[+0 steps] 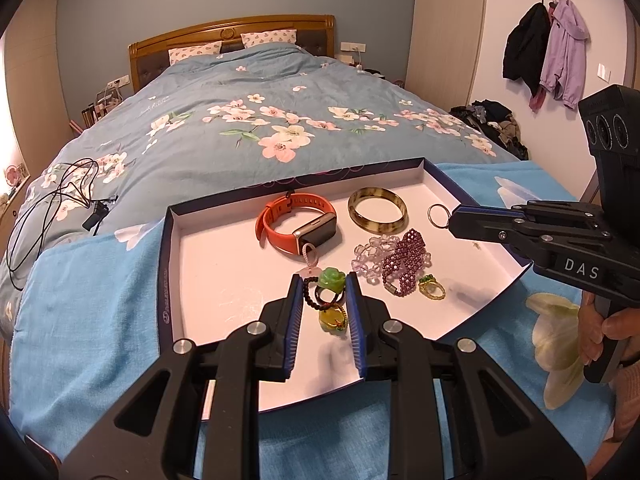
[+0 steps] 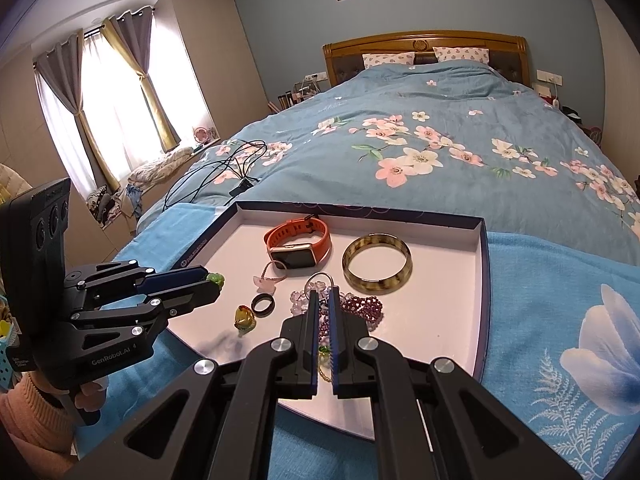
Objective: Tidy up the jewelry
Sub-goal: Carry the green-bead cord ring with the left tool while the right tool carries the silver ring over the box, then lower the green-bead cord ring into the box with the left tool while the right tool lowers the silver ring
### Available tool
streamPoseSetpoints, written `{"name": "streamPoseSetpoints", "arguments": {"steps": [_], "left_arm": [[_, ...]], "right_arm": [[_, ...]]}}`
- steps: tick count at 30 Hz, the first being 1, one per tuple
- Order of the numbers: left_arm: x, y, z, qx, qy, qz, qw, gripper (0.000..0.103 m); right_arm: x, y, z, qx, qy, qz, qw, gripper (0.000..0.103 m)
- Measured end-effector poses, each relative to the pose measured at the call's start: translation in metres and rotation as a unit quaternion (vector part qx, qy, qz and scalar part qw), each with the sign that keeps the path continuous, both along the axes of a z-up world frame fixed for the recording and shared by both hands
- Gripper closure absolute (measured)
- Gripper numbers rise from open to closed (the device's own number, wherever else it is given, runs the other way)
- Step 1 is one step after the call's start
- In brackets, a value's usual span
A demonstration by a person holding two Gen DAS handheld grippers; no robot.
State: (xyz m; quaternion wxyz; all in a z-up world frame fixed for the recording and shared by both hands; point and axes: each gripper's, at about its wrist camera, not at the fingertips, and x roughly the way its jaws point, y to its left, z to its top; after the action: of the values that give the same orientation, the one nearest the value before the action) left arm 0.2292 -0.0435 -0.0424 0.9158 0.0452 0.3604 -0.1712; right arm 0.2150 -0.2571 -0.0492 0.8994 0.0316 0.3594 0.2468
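Observation:
A shallow white box lid [image 1: 208, 264] [image 2: 452, 320] lies on a blue towel and holds jewelry. My left gripper [image 1: 323, 285] [image 2: 210, 280] is shut on a green flower ring [image 1: 332, 280] [image 2: 216, 279], held above a black ring [image 2: 263, 304] and a yellow pendant [image 1: 332, 318] [image 2: 245, 316]. My right gripper [image 2: 324, 294] [image 1: 451, 221] is shut on a thin silver ring [image 1: 437, 215] [image 2: 319, 280] above the purple bead bracelet [image 1: 406, 256] [image 2: 362, 304]. An orange watch [image 1: 298, 224] [image 2: 298, 242], a horn bangle [image 1: 377, 210] [image 2: 377, 263], clear beads [image 1: 370, 256] and a small green-gold ring [image 1: 432, 288] also lie inside.
The lid rests on a blue towel [image 1: 100, 320] [image 2: 560, 280] at the foot of a bed with a floral duvet [image 1: 260, 112]. A black cable [image 1: 52, 208] [image 2: 224, 168] lies on the bed to the left. Jackets [image 1: 544, 48] hang on the right wall.

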Motion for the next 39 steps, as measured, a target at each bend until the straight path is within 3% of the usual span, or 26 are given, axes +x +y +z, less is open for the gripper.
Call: {"name": "streamPoseSetpoints", "arguments": {"steps": [39], "left_arm": [[0.008, 0.006, -0.01, 0.004, 0.01, 0.005, 0.9999, 0.081]], "right_arm": [[0.011, 0.003, -0.012, -0.009, 0.022, -0.003, 1.0, 0.1]]}}
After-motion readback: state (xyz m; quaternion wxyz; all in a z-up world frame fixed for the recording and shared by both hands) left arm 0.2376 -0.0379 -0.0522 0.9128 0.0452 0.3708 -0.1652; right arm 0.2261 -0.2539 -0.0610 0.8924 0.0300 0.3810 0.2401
